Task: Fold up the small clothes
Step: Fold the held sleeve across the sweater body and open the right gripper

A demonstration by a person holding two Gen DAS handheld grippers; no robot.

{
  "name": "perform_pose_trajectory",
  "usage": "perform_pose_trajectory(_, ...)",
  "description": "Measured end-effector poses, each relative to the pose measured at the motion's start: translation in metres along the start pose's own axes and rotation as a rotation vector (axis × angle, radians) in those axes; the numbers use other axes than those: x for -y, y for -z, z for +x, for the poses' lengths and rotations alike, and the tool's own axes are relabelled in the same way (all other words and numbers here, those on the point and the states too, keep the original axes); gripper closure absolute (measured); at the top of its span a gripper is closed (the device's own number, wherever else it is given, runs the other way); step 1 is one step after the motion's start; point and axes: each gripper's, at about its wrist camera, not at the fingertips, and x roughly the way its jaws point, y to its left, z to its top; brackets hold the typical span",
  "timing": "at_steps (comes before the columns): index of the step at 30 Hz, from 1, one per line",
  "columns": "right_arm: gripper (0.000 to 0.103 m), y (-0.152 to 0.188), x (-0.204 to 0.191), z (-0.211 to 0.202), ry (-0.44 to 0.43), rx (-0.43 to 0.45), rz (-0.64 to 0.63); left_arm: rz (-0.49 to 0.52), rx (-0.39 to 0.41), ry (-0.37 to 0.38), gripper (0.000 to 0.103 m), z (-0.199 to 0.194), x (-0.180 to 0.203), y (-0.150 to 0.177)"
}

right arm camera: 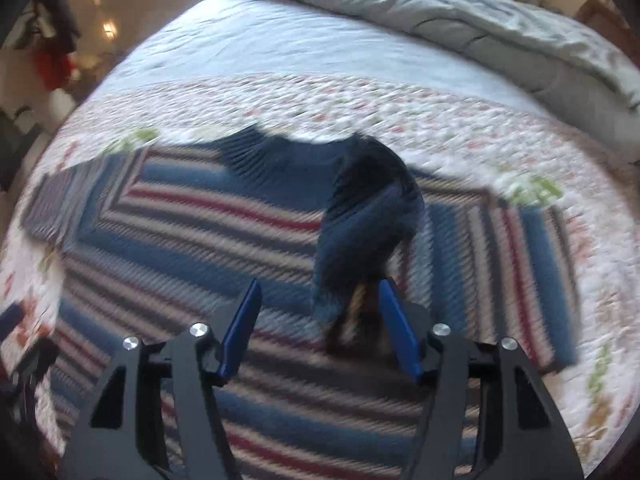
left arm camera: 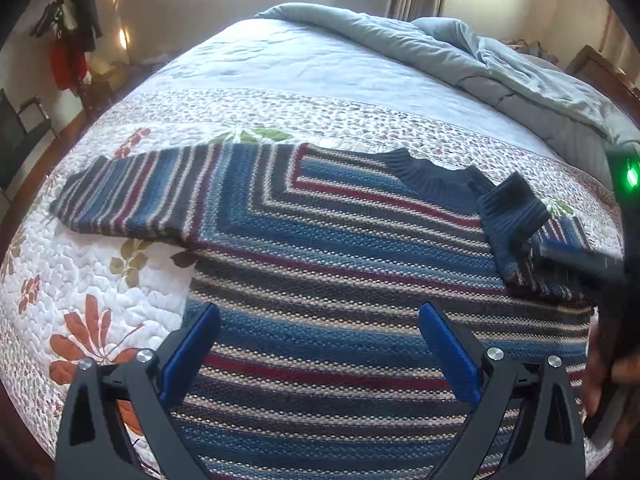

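Observation:
A striped knit sweater in blue, red and cream lies flat on the bed, its dark collar at the far side. One sleeve stretches out to the left. The other sleeve is folded inward over the chest, and its dark cuff rests near the collar. My left gripper hovers open over the sweater's body, holding nothing. My right gripper is open; the folded sleeve's end lies loose against the inside of its right finger. The right wrist view is blurred.
A floral quilt covers the bed. A grey-blue duvet is bunched at the far right. The person's hand and the right tool with a green light fill the right edge. A chair and hanging clothes stand beyond the bed's left side.

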Motion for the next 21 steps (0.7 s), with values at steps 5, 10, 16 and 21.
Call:
perform_pose_trajectory(5,0.041,0.029,0.039,-0.036,-0.063,0.044,0.14,-0.008,-0.017,0.017,0.004,0.01,0.002,0.001)
perform_pose_trajectory(10,0.037,0.074,0.081,-0.065,0.007,0.1,0.262,0.032,-0.042,0.082,0.004,0.025,0.026,0.01)
perform_pose_trajectory(16,0.034,0.088,0.108,-0.036,0.037,0.018,0.318,0.044,-0.109,0.218,0.004,0.064,0.086,-0.01)
perform_pose_trajectory(21,0.03,0.073,0.137,-0.043,0.051,0.06,0.37,0.009,-0.303,0.309,0.004,0.129,0.135,-0.039)
